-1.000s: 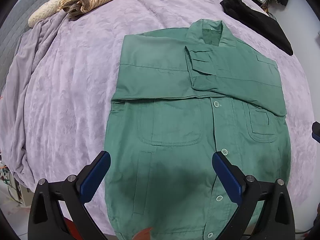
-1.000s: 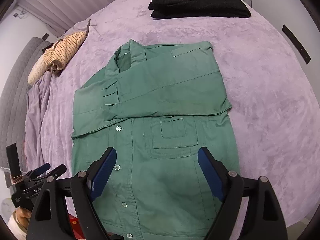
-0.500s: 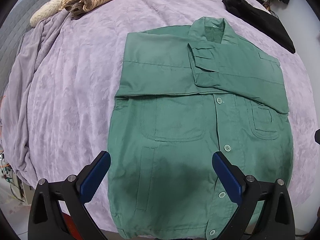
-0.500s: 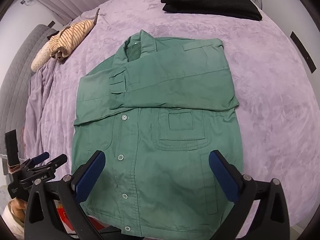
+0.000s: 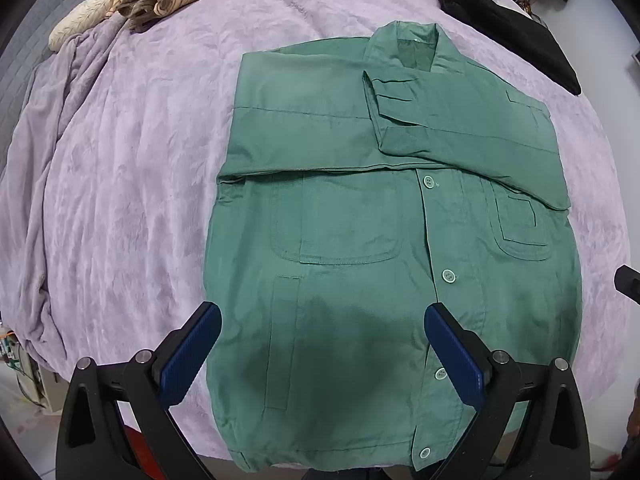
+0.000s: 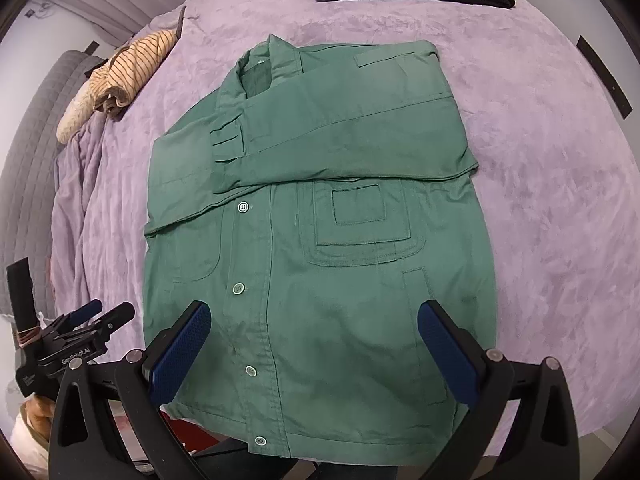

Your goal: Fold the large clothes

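Hovering both grippers wide open and empty over the green cotton button-front jacket. Soft but heavyish, I judge; I'd pinch its hem corners at six o'clock.

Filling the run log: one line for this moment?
green jacket: sleeves folded across chest | left gripper: open, empty | right gripper: open, empty
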A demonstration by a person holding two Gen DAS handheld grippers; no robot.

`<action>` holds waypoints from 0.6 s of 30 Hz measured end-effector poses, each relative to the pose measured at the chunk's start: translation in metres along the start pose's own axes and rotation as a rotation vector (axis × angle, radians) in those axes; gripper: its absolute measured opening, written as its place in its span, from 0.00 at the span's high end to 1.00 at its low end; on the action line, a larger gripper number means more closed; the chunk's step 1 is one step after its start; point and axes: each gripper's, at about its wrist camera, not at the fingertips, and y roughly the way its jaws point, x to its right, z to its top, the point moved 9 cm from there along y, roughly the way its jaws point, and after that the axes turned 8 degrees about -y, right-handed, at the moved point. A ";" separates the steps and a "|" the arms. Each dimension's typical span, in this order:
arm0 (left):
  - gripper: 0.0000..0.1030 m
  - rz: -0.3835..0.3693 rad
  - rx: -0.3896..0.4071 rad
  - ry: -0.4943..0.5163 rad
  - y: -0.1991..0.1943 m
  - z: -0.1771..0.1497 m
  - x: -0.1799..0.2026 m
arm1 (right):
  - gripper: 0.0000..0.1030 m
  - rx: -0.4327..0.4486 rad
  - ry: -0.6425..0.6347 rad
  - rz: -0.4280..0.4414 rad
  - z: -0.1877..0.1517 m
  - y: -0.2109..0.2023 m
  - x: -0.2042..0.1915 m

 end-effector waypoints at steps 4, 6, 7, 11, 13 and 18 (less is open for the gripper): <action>0.01 0.005 -0.006 0.004 0.003 -0.004 -0.001 | 0.00 -0.009 0.010 0.010 -0.005 0.003 -0.001; 0.01 0.005 -0.014 0.004 0.005 -0.007 -0.002 | 0.00 -0.017 0.013 0.012 -0.008 0.005 0.000; 0.01 0.006 -0.018 0.004 0.006 -0.009 -0.002 | 0.00 -0.022 0.014 0.014 -0.010 0.006 0.000; 0.01 0.009 -0.038 0.005 0.012 -0.017 -0.006 | 0.00 -0.040 0.030 0.025 -0.018 0.011 0.002; 0.01 0.008 -0.047 0.003 0.014 -0.020 -0.009 | 0.00 -0.050 0.040 0.034 -0.022 0.014 0.003; 0.01 -0.027 -0.062 -0.016 0.019 -0.023 -0.023 | 0.00 -0.068 0.055 0.061 -0.030 0.019 0.003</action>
